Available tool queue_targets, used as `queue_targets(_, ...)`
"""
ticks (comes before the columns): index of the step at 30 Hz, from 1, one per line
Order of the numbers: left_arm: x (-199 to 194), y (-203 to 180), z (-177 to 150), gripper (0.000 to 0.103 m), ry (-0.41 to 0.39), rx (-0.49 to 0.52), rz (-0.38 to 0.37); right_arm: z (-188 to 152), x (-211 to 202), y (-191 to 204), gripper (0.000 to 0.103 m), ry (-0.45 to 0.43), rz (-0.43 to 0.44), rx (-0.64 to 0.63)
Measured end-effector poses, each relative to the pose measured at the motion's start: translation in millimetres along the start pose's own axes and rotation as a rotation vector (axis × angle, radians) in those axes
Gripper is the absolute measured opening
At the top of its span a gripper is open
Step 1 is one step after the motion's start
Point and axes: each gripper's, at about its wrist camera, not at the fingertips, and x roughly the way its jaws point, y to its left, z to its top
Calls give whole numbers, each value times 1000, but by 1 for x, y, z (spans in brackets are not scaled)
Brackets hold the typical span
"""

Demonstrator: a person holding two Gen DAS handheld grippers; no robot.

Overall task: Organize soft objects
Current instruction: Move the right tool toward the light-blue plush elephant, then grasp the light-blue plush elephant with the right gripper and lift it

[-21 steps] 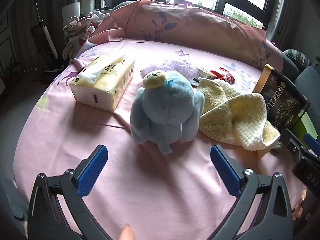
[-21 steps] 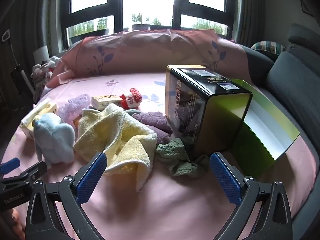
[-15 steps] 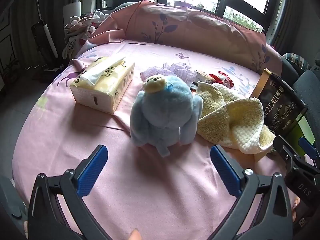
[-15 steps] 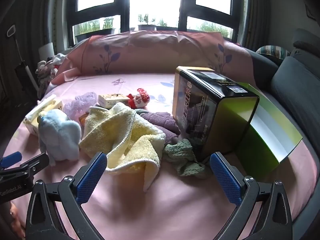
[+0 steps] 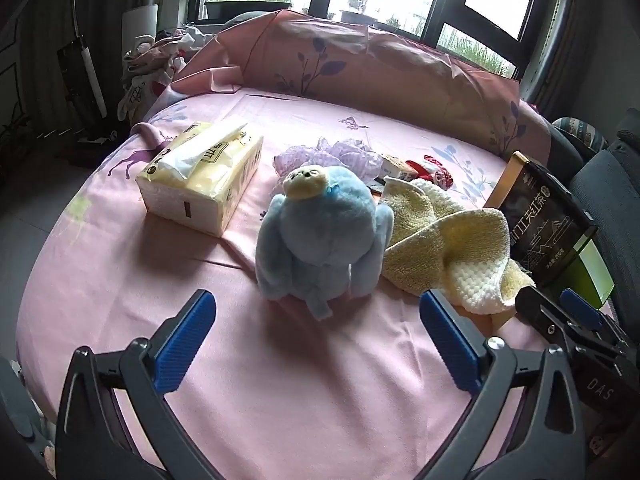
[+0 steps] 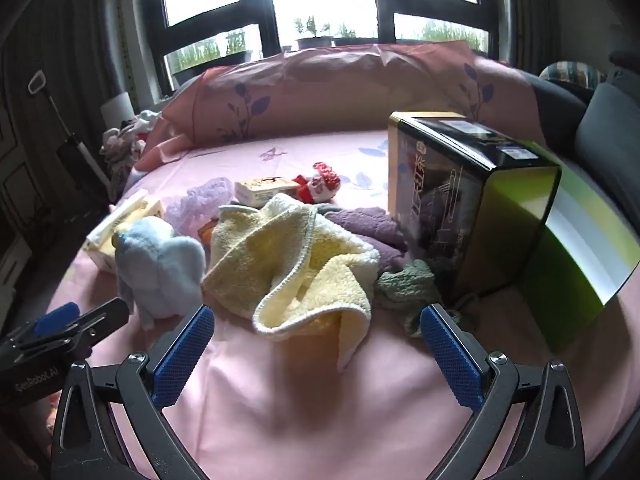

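A blue plush toy [image 5: 320,240] sits upright on the pink bedsheet [image 5: 120,272], just beyond my open left gripper [image 5: 316,336]. To its right lies a crumpled yellow towel [image 5: 452,248]. In the right wrist view the yellow towel [image 6: 296,264] lies straight ahead of my open right gripper [image 6: 316,344], which holds nothing. A purple cloth [image 6: 368,228] and a green cloth [image 6: 408,284] lie against a black and green box [image 6: 472,208] lying on its side, with its flap open to the right. The blue plush toy [image 6: 160,264] stands at the left.
A tissue pack [image 5: 204,180] lies at the left of the bed. Behind the plush are a lilac mesh sponge [image 5: 332,156], a small carton [image 6: 264,192] and a red and white toy [image 6: 320,184]. A pink pillow [image 5: 360,64] lines the far side.
Both grippers have moved slightly closer to the objects; the plush and the towel look a little larger. Nothing on the bed has moved.
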Motion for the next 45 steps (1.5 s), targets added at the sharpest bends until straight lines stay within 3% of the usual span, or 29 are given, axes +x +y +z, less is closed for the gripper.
queue_targets(4, -2, 6, 2, 101, 1, -27, -18, -1, -2, 6, 103, -15, -30, -25)
queue_targets(15, -5, 28, 4, 93, 20, -111, -9, 9, -3, 19, 103, 8, 54, -48)
queue_targets(19, -4, 38, 3, 85, 38, -123, 23, 27, 1, 34, 103, 65, 154, -59)
queue_targets(21, -4, 43, 3, 73, 45, -133, 24, 41, 8, 48, 95, 99, 192, -79)
queue_targets(25, -6, 50, 4, 72, 43, -145, 41, 64, 29, 86, 92, 148, 212, -137)
queue_targets(29, -11, 58, 5, 65, 29, -165, 54, 80, 63, 116, 78, 278, 304, -95)
queue_targets(31, -12, 63, 5, 64, 29, -182, 58, 85, 82, 130, 78, 327, 310, -87)
queue_targets(35, -10, 72, 5, 64, 48, -212, 62, 93, 110, 149, 78, 387, 208, -108)
queue_targets(40, -10, 80, 6, 64, 58, -238, 78, 86, 139, 151, 78, 469, 198, -101)
queue_targets(43, -11, 84, 6, 64, 66, -260, 75, 78, 143, 147, 77, 484, 281, -86)
queue_targets(45, -11, 85, 6, 64, 69, -269, 67, 74, 136, 145, 60, 484, 357, -82)
